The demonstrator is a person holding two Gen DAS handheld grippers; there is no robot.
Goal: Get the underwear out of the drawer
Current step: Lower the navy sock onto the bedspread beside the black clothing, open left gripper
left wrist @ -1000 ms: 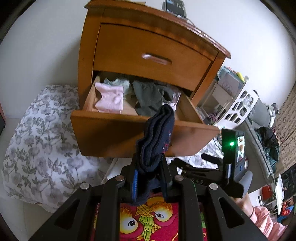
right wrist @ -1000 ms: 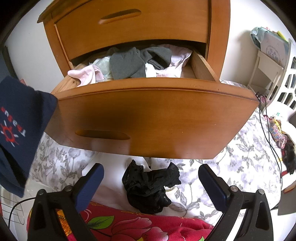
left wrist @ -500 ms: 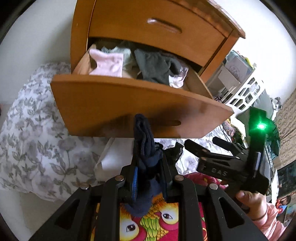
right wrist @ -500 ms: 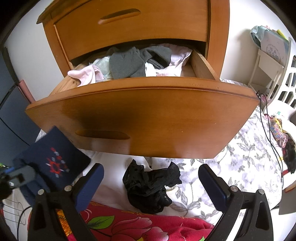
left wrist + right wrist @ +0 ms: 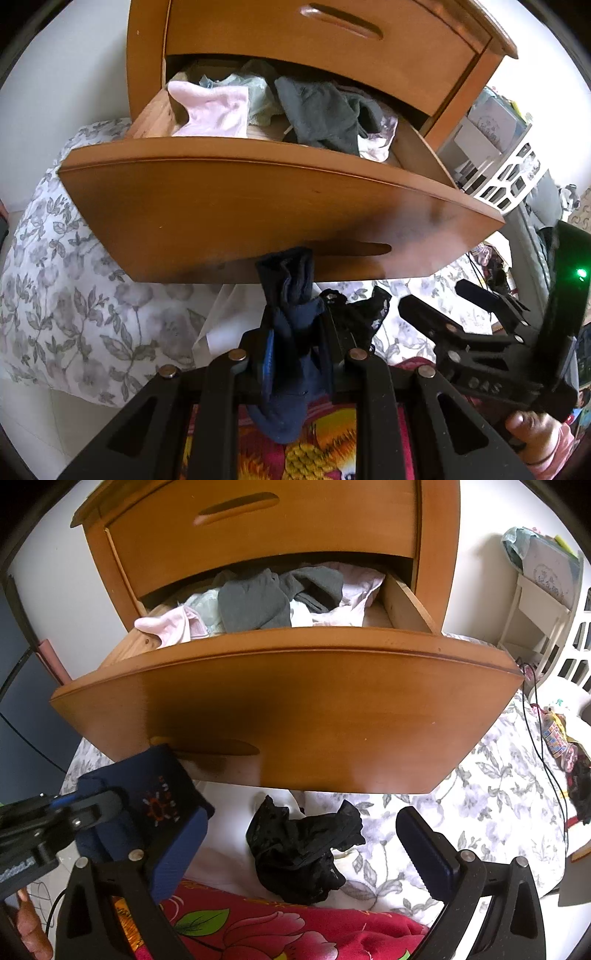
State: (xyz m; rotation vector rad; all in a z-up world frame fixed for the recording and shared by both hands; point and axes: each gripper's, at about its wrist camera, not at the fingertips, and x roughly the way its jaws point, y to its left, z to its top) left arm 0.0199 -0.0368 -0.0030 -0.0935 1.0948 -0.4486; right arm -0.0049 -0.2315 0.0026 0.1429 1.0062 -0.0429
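Grey floral bedding (image 5: pixel 491 794), red flowered blanket (image 5: pixel 295 934), white lattice basket (image 5: pixel 517 177), white walls (image 5: pixel 66 74), black cable (image 5: pixel 546 760)

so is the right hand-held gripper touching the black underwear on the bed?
Apart. The right wrist view shows the right hand-held gripper open, fingers either side, with bedding visible between each pad and the black underwear.

The drawer (image 5: pixel 295 709) is smooth, satin-varnished wood; the navy underwear (image 5: pixel 291 332) is soft matt cloth.

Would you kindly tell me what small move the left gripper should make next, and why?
Probably lower a little further and release. The left gripper holds the navy underwear clear of the drawer, beside the black underwear already lying on the white cloth below.
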